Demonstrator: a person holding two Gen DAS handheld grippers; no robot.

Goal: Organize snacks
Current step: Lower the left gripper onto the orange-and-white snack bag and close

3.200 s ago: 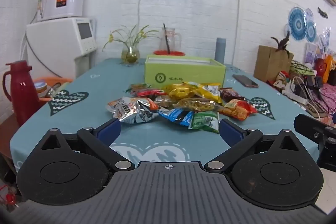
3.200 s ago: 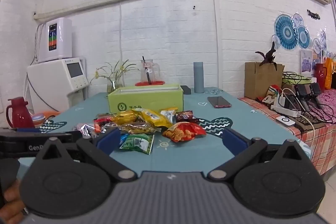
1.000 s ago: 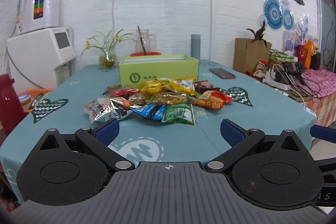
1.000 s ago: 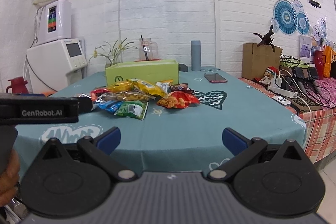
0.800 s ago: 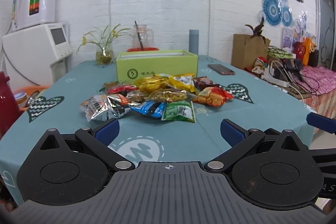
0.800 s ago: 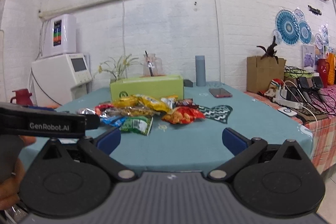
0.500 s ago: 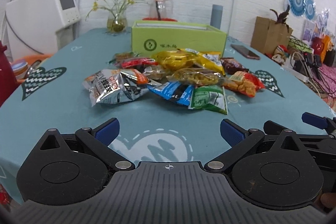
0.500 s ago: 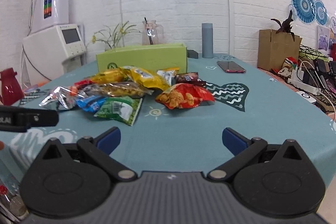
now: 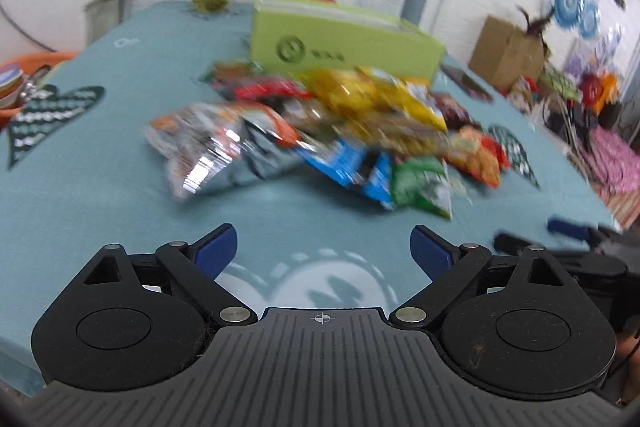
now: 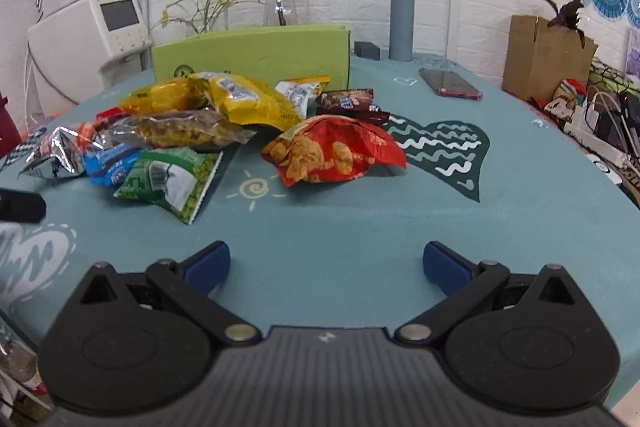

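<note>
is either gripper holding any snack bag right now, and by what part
Nothing is held: the left gripper, jaws closing, and the open right gripper have only bare tablecloth between them.

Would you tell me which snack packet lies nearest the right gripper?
The green packet: it lies at the pile's front edge, closest to the right gripper, ahead of the blue packet and the red packet.

Loose pile of snack bags [image 10: 224,131] lying flat on the teal table, right in front of the open green box [image 10: 256,57].
</note>
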